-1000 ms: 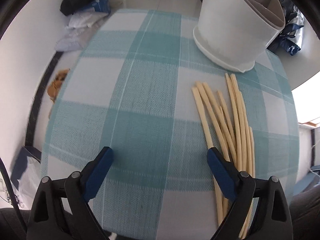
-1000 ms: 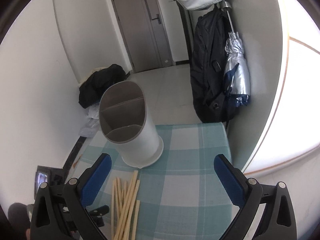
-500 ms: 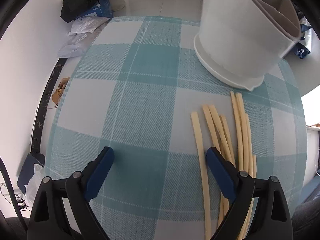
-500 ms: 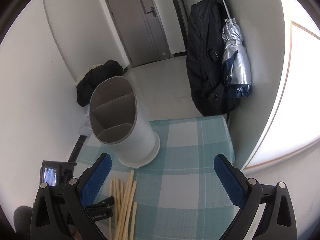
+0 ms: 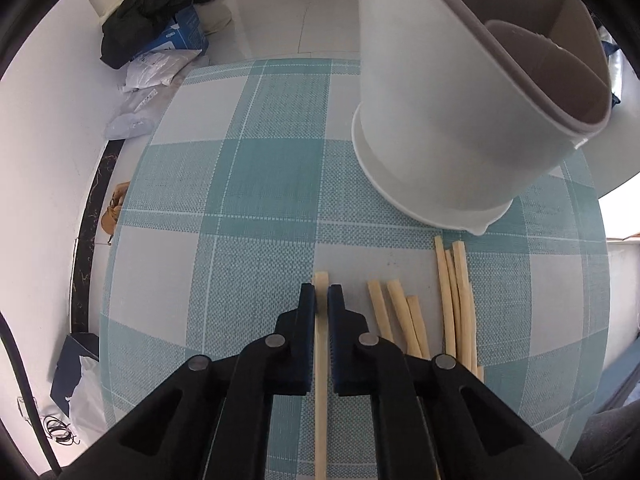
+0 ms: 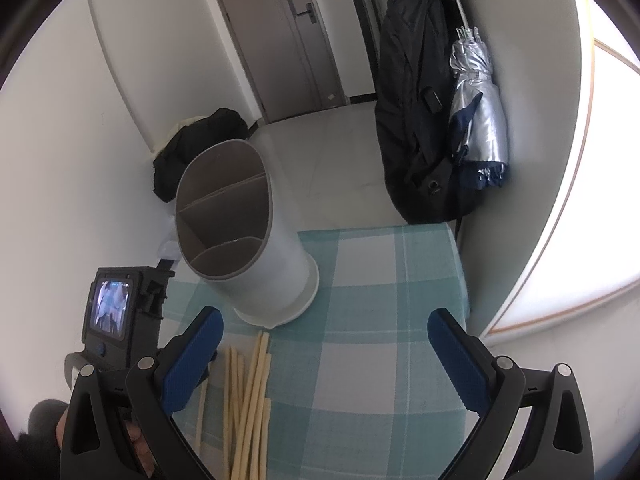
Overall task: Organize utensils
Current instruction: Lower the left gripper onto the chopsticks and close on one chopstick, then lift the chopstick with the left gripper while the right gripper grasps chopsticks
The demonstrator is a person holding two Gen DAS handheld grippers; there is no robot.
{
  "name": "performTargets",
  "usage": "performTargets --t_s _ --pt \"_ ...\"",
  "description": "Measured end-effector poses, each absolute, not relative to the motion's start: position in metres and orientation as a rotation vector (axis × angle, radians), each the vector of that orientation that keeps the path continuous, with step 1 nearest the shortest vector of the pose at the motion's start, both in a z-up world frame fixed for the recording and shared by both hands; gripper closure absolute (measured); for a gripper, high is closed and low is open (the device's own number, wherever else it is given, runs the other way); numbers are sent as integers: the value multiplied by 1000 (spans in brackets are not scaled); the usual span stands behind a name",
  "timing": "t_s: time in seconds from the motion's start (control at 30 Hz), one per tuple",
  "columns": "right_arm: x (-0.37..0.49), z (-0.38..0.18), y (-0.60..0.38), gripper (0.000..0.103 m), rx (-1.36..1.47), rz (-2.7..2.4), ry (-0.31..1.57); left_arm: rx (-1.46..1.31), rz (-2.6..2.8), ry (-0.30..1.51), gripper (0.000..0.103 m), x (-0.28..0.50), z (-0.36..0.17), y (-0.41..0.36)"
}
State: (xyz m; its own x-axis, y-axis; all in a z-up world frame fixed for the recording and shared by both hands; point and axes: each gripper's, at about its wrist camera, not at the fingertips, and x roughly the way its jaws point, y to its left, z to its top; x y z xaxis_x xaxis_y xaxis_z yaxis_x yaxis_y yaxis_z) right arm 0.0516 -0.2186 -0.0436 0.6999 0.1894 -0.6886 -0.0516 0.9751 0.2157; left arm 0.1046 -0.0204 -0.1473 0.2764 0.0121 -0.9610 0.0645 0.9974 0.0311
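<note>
My left gripper (image 5: 321, 294) points steeply down at the teal checked tablecloth (image 5: 240, 200), its jaws closing tight around one pale wooden chopstick (image 5: 320, 420), which runs between the pads with its tip just past them. Several more chopsticks (image 5: 400, 320) lie loose to its right. A tall white utensil holder (image 5: 460, 100) with inner dividers stands just beyond them. In the right wrist view my right gripper (image 6: 325, 316) hangs open above the cloth with nothing between its fingers. The holder (image 6: 256, 264) and the chopstick pile (image 6: 248, 400) lie ahead and to its left.
The table ends close behind the holder and along the left side. On the floor beyond lie a black bag (image 5: 160, 12) and white packets (image 5: 152, 72). A black backpack (image 6: 416, 120) and a silver umbrella (image 6: 476, 120) hang by the wall at right.
The left gripper has slid towards the holder and right, over the leftmost chopstick, and its jaws have gone from wide open to shut on it. The right gripper has barely moved.
</note>
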Motion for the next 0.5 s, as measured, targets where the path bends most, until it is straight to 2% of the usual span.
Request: performTargets --t_s 0.33,0.5 --pt "57 -49 -217 0 176 147 820 -55 -42 1189 101 105 -118 -6" --pt "61 -64 -213 10 210 195 891 -137 -99 1093 101 103 -97 4"
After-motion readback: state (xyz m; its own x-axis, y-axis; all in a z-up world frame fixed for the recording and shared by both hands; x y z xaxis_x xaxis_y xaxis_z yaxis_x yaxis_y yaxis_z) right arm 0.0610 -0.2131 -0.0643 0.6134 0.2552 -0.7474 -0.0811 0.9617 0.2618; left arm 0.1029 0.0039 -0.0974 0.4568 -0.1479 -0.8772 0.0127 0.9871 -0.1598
